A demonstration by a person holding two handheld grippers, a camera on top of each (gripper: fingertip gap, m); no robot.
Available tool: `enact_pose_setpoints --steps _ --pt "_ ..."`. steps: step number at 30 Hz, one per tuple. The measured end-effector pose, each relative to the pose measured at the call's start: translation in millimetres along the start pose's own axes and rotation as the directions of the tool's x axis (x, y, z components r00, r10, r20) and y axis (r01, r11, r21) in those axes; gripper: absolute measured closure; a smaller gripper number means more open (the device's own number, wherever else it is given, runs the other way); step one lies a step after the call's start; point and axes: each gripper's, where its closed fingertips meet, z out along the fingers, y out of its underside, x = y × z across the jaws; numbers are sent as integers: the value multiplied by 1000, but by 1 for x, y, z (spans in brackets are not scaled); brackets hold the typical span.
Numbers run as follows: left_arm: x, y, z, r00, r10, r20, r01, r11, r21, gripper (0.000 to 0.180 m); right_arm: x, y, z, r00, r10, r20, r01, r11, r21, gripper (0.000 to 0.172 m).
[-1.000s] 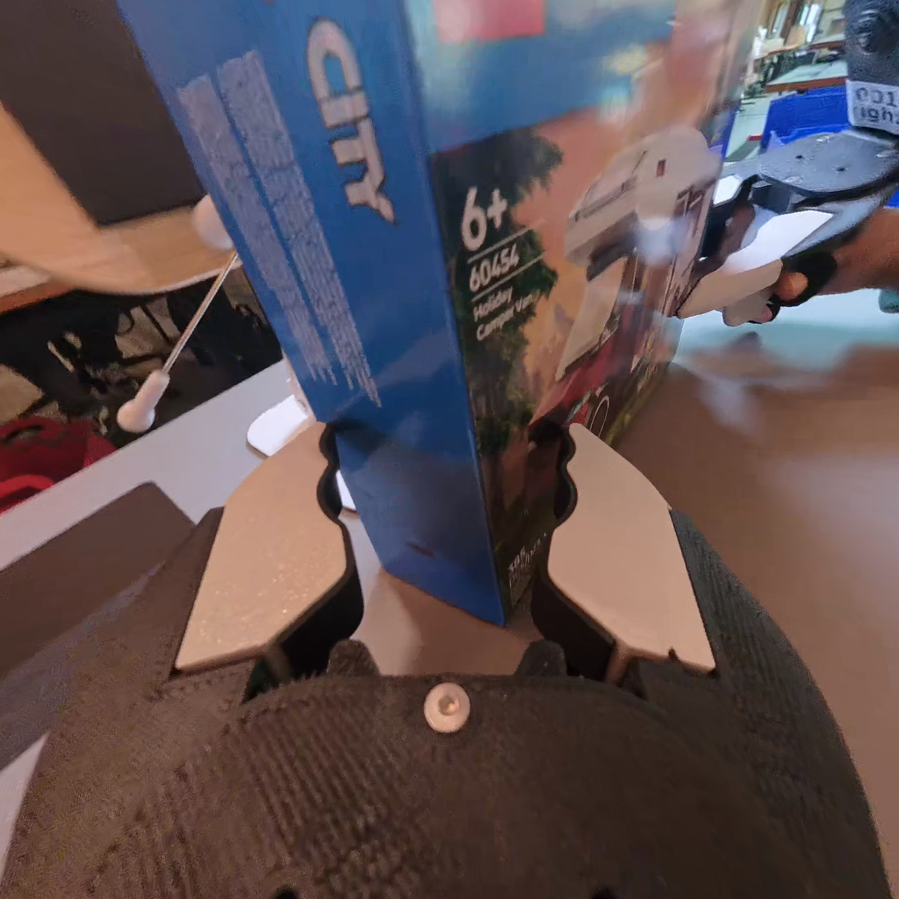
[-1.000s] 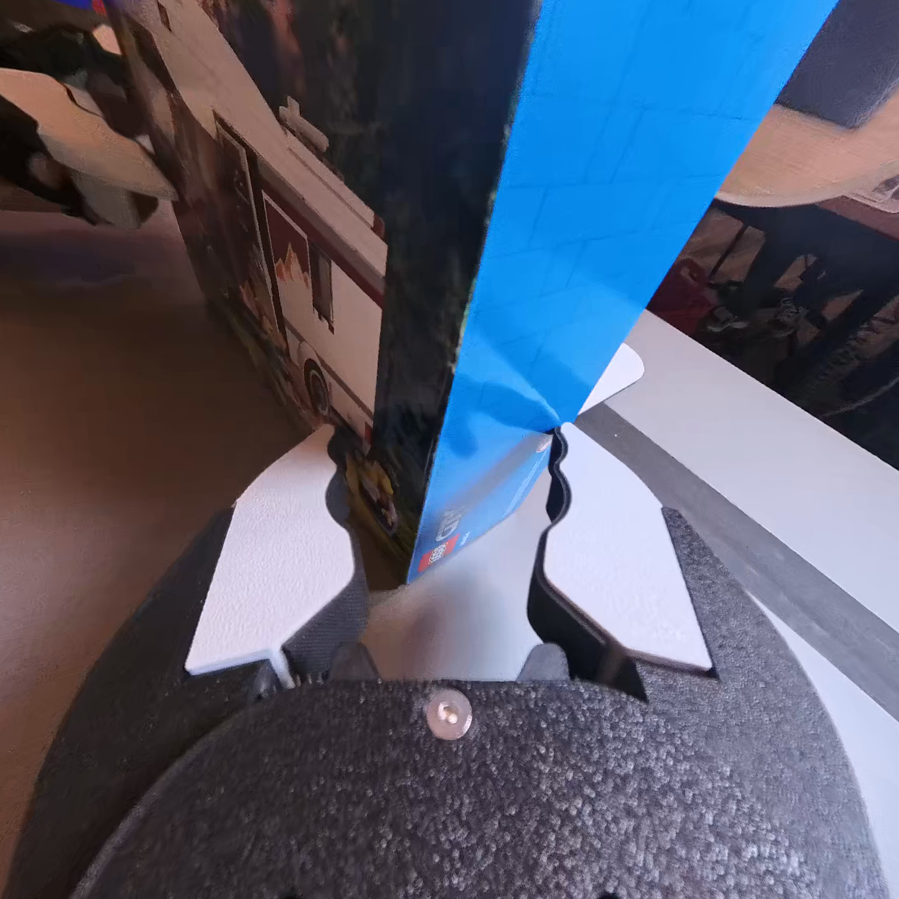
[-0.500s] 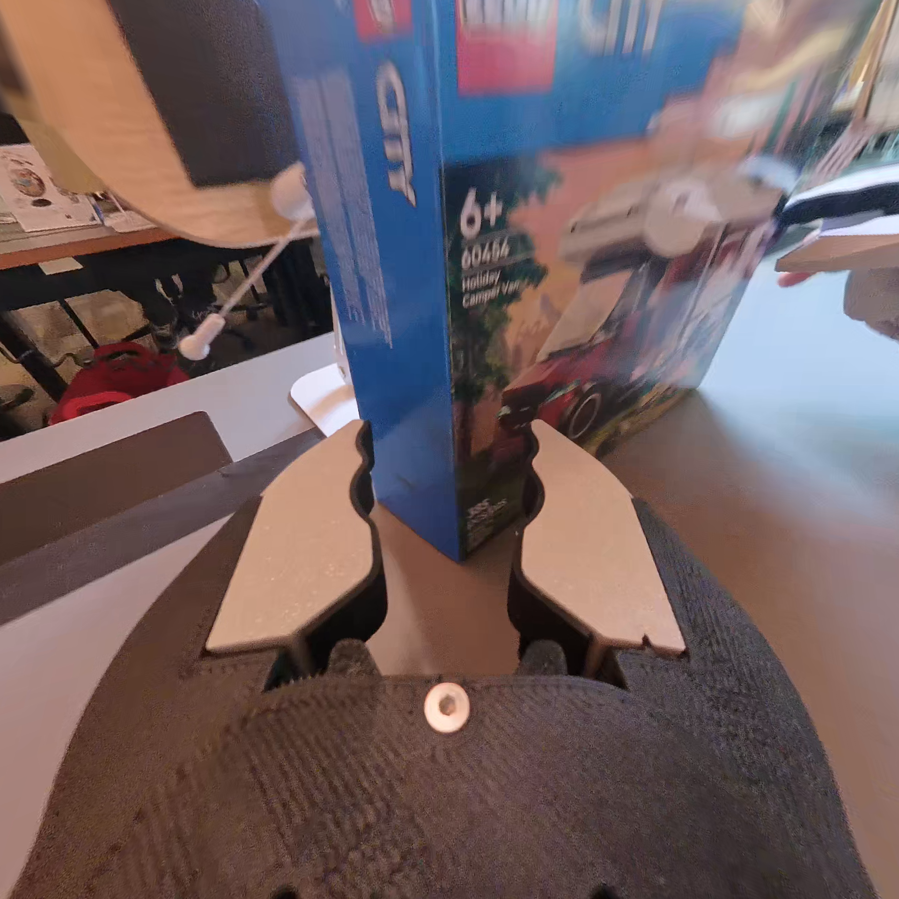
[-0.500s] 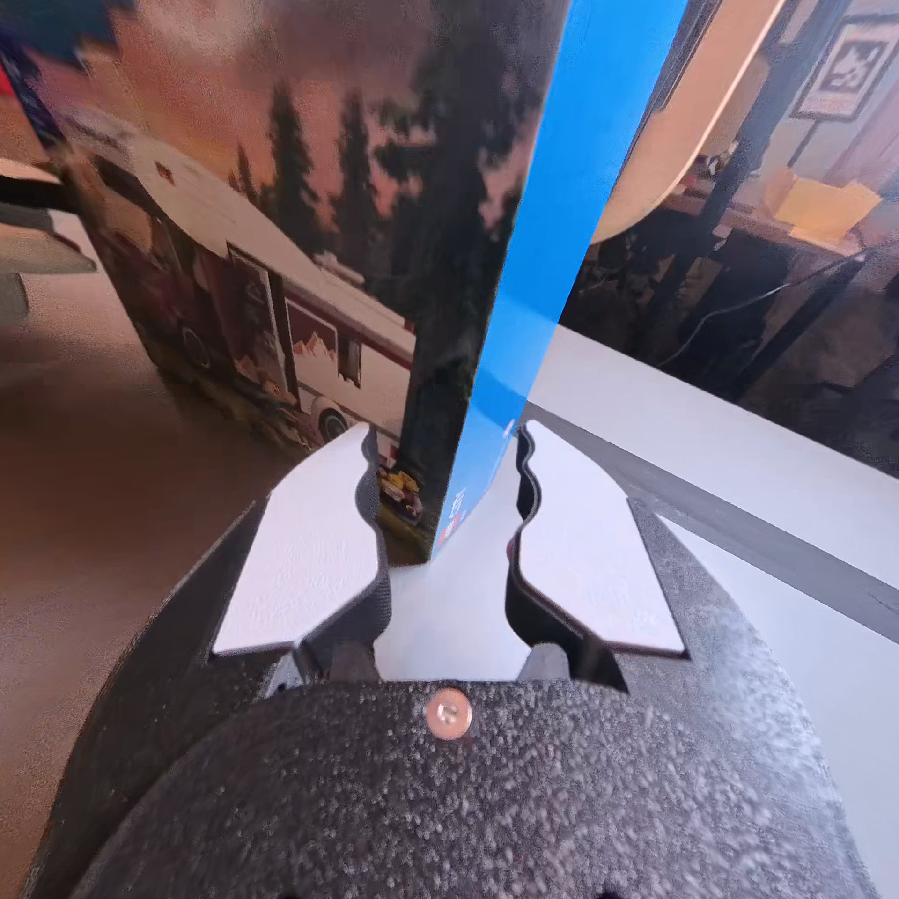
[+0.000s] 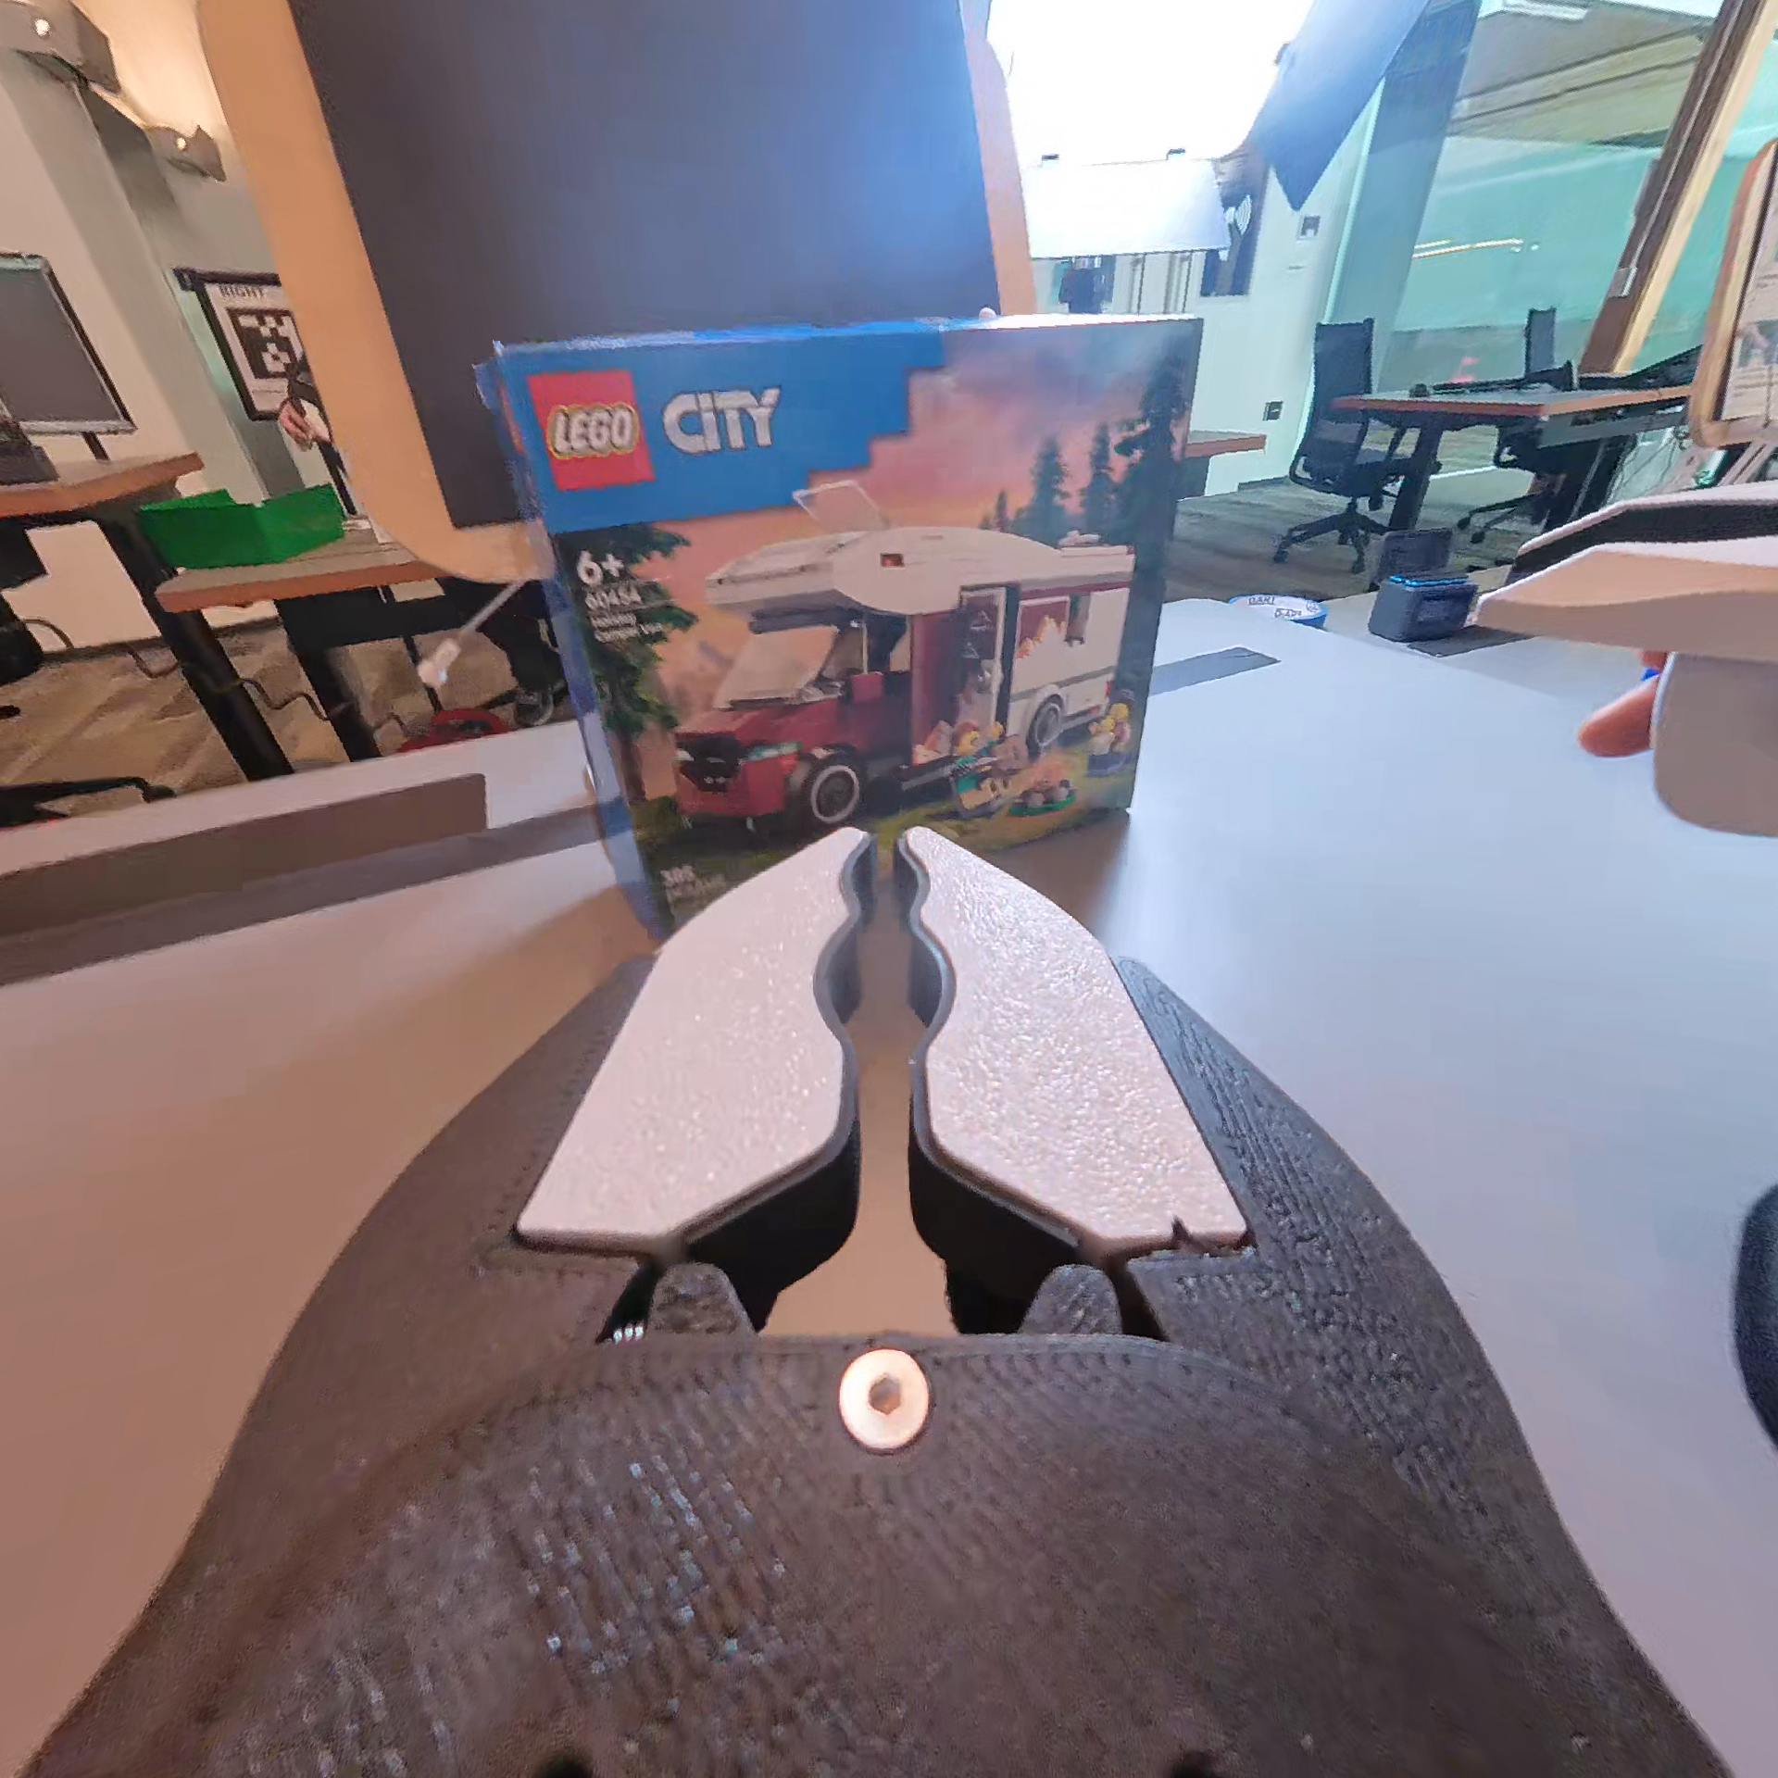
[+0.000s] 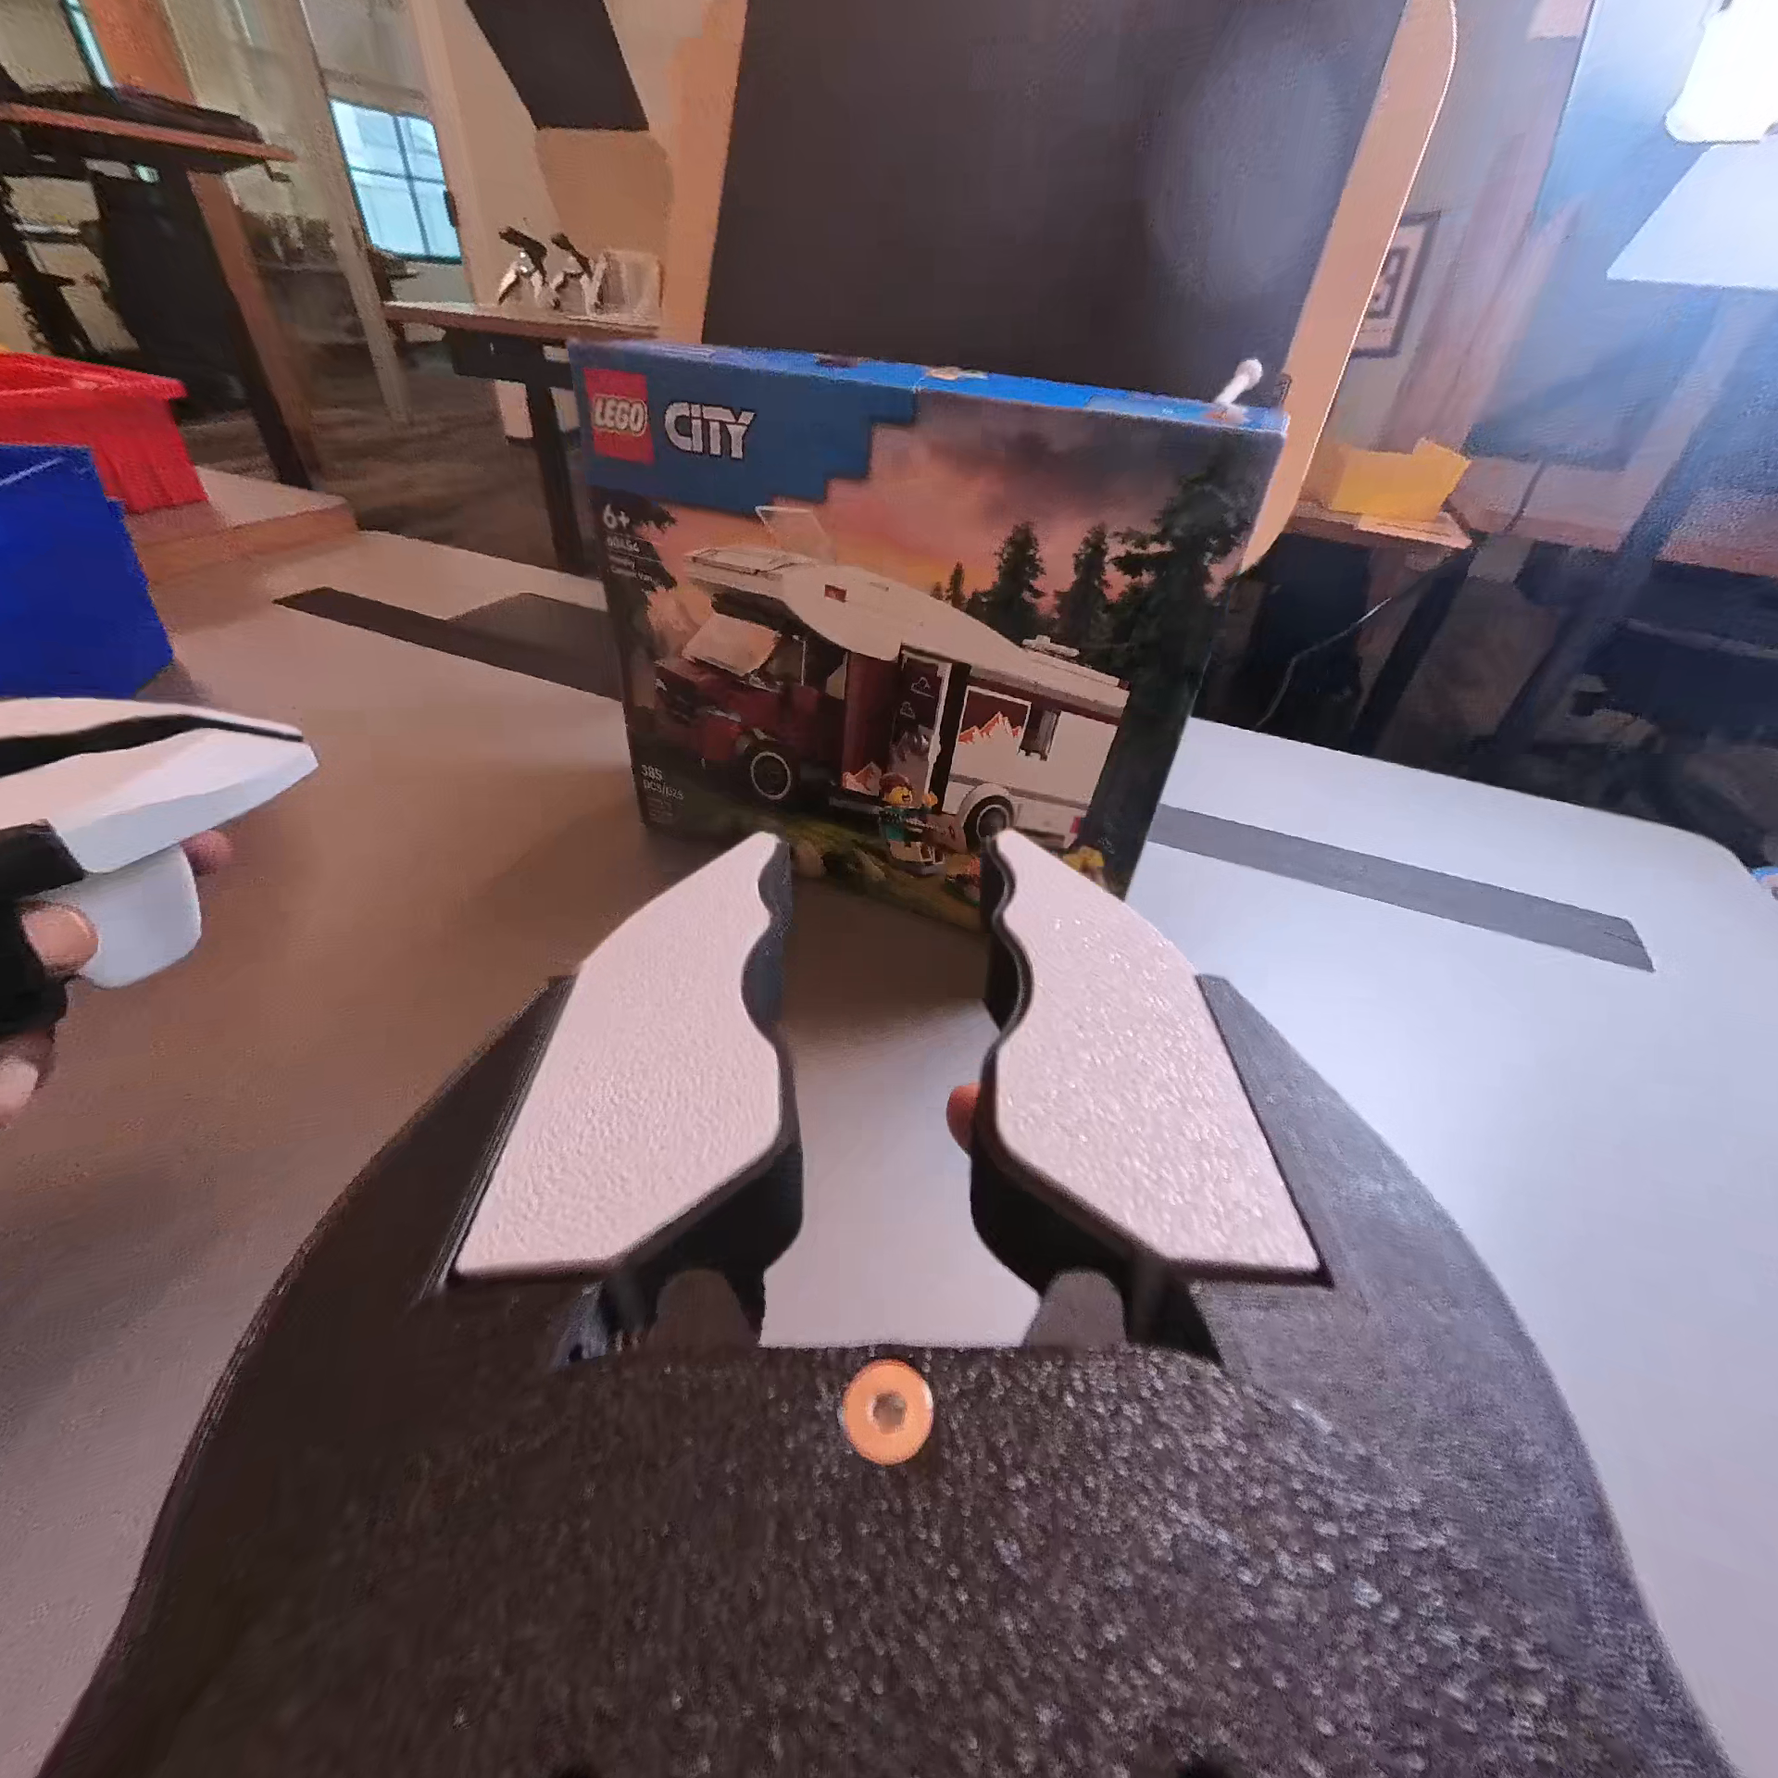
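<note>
A toy brick set box (image 5: 866, 596), blue on top with a camper van picture, stands upright on the grey table (image 5: 1395, 962). My left gripper (image 5: 885, 851) sits just in front of the box's lower edge, its fingers shut with nothing between them. In the right wrist view the same box (image 6: 914, 616) stands a short way ahead. My right gripper (image 6: 885, 856) is open and empty, clear of the box. The right gripper also shows at the right edge of the left wrist view (image 5: 1636, 587), and the left gripper at the left edge of the right wrist view (image 6: 144, 770).
A dark tape strip (image 6: 1395, 890) crosses the table behind the box. A blue bin (image 6: 67, 568) and a red bin (image 6: 87, 423) stand at the far left. A green bin (image 5: 241, 524) sits on a desk beyond. Office chairs (image 5: 1347, 433) stand further back. Spacing between my two grippers at the tips: around 15 cm.
Both grippers have pulled back from the box's two ends, which stood between their open jaws. The left jaws came together on air; the right jaws narrowed. The box stays standing on the table.
</note>
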Motion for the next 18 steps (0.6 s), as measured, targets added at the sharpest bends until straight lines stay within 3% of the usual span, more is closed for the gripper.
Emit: enact_pose_setpoints --steps 4,7,12,18 --pt "12 21 -13 998 -24 63 25 1000 -18 180 -13 28 -14 997 59 -48 -61 997 -40 141" --pt "11 20 -25 992 -14 127 12 1000 14 180 -27 39 -28 996 61 -68 -64 997 -41 141" --pt "8 24 -33 978 -8 207 3 1000 23 180 -24 40 -46 976 -60 -207 63 998 7 159" --pt "7 29 -33 974 -14 224 13 1000 6 180 -23 41 -44 969 -64 -239 70 997 16 164"
